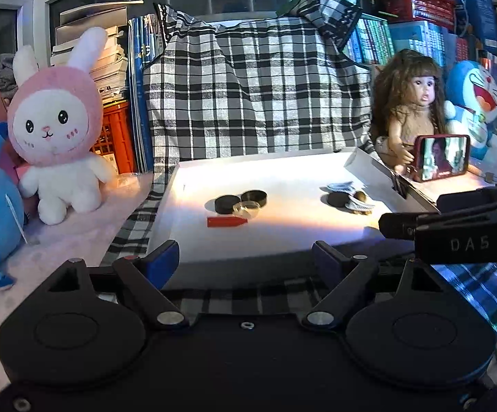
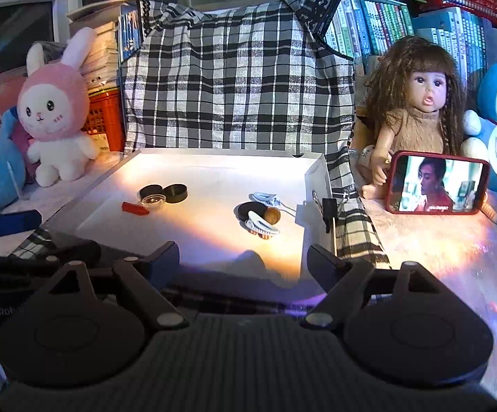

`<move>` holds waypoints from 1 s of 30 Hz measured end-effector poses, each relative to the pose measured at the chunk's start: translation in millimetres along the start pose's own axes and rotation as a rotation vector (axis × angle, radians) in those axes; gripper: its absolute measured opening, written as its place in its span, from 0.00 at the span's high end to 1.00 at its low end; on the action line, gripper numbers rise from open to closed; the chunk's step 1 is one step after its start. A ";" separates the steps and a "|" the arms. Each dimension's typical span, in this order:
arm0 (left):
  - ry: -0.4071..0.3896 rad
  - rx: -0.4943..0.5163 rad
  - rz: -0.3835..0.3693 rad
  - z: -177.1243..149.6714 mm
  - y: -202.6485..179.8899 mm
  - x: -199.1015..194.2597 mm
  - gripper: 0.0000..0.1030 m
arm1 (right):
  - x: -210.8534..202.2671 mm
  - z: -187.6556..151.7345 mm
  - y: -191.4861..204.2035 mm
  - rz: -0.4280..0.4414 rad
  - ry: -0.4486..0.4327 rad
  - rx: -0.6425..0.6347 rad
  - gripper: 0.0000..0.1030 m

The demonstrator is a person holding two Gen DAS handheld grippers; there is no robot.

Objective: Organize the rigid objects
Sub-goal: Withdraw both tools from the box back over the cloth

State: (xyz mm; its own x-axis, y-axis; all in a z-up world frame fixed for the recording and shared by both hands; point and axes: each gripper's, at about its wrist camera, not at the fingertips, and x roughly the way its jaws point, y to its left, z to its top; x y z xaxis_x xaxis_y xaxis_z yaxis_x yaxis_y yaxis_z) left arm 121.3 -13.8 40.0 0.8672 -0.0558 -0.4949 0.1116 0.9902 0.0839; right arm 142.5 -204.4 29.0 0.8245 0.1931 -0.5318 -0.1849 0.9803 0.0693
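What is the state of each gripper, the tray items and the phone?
Left gripper: open, empty.
Right gripper: open, empty.
Clear round plastic dish: upright, touching two black discs.
Red marker-like stick: lying flat.
White hair clip: lying partly on a black disc.
Red-cased phone: propped upright, screen on.

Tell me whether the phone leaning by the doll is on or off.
On. The phone has a lit screen showing a video picture with a caption line, as it stands on its long edge beside the doll.
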 end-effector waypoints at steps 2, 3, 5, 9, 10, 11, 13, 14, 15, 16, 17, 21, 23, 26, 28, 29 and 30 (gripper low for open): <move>0.004 -0.005 0.007 -4.4 -1.6 -7.7 0.19 | -7.7 -4.5 -0.5 0.005 -0.007 0.002 0.13; 0.005 -0.008 0.008 -6.4 -2.1 -10.8 0.19 | -12.2 -7.3 -0.4 0.007 -0.012 0.002 0.13; 0.009 -0.021 0.010 -11.6 -2.2 -18.2 0.19 | -19.1 -11.8 -0.4 0.008 -0.022 0.001 0.13; 0.008 -0.042 -0.001 -22.6 -1.9 -32.2 0.19 | -32.9 -22.0 -0.2 0.010 -0.035 0.009 0.12; 0.005 -0.042 -0.001 -25.8 -2.1 -35.6 0.19 | -36.2 -24.6 0.5 0.010 -0.038 0.005 0.12; 0.002 -0.038 -0.002 -29.2 -2.6 -39.1 0.19 | -40.0 -27.7 1.7 0.009 -0.044 -0.002 0.12; 0.000 -0.028 0.000 -34.8 -3.6 -44.5 0.19 | -47.3 -33.5 4.5 0.008 -0.055 -0.016 0.11; 0.001 -0.026 0.001 -37.8 -3.9 -47.2 0.19 | -51.2 -36.4 5.7 0.009 -0.061 -0.021 0.11; 0.004 -0.027 -0.001 -39.7 -3.9 -48.7 0.19 | -54.6 -38.9 7.0 0.011 -0.065 -0.024 0.11; 0.009 -0.035 -0.004 -42.8 -3.2 -50.4 0.19 | -57.6 -41.3 8.2 0.013 -0.069 -0.027 0.10; 0.014 -0.044 -0.007 -45.7 -2.5 -51.9 0.19 | -60.6 -43.6 9.2 0.015 -0.072 -0.030 0.10; 0.036 -0.072 -0.012 -56.3 1.1 -56.4 0.19 | -70.2 -52.6 13.0 0.017 -0.078 -0.037 0.10; 0.042 -0.076 -0.008 -60.9 2.6 -58.5 0.19 | -74.3 -56.9 14.7 0.019 -0.078 -0.039 0.10; 0.049 -0.083 -0.010 -67.1 4.3 -62.4 0.19 | -79.2 -62.3 15.6 0.023 -0.078 -0.036 0.10; 0.054 -0.083 -0.010 -71.2 5.1 -65.2 0.19 | -83.0 -66.4 16.6 0.024 -0.077 -0.036 0.10; 0.056 -0.082 -0.011 -72.8 5.1 -66.2 0.19 | -82.9 -66.3 16.6 0.023 -0.078 -0.036 0.10; 0.059 -0.079 -0.011 -75.0 5.4 -67.6 0.19 | -84.7 -68.6 17.1 0.022 -0.078 -0.038 0.10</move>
State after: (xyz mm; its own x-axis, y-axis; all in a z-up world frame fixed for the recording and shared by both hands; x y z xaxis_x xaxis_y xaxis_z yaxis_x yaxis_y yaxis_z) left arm 26.9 4.9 9.0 0.8359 -0.0613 -0.5454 0.0801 0.9967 0.0109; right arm 32.8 -206.8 17.3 0.8588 0.2185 -0.4634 -0.2222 0.9739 0.0475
